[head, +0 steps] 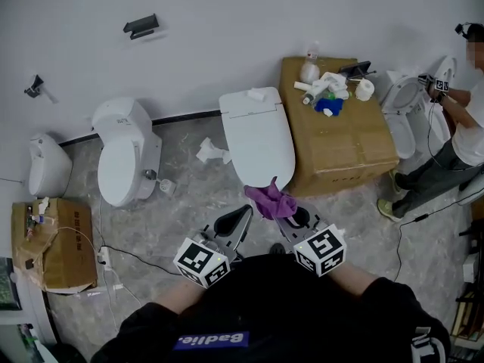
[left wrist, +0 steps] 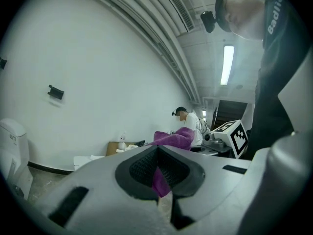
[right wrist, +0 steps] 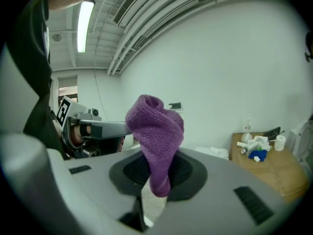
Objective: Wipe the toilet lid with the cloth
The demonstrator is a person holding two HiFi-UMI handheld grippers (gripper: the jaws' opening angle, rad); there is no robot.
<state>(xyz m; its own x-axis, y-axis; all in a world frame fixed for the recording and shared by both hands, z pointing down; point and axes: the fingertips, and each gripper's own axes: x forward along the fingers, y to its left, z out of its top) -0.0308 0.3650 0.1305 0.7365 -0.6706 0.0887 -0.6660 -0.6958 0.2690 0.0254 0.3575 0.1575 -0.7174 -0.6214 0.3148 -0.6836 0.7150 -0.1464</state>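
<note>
- Over the near, narrow end of the closed toilet lid (head: 257, 134), a purple cloth (head: 270, 200) hangs bunched between two grippers, held up off the lid, not resting on it.
- Right gripper (head: 283, 215): its jaws are closed tight on a fold of the cloth, which stands up in a lump above the pads.
- Left gripper (head: 245, 212): its jaws are closed too, with a thin strip of the same cloth pinched in the seam.
- To wipe well, I'd say the cloth wants pulling flatter between the two grips, then lowering until it lies on the lid.
- Strokes should probably run from the near end toward the wall, overlapping, with light, even pressure so the pads don't scrape the plastic.
- Neither grip should loosen, since the left one seems to hold only an edge.
</note>
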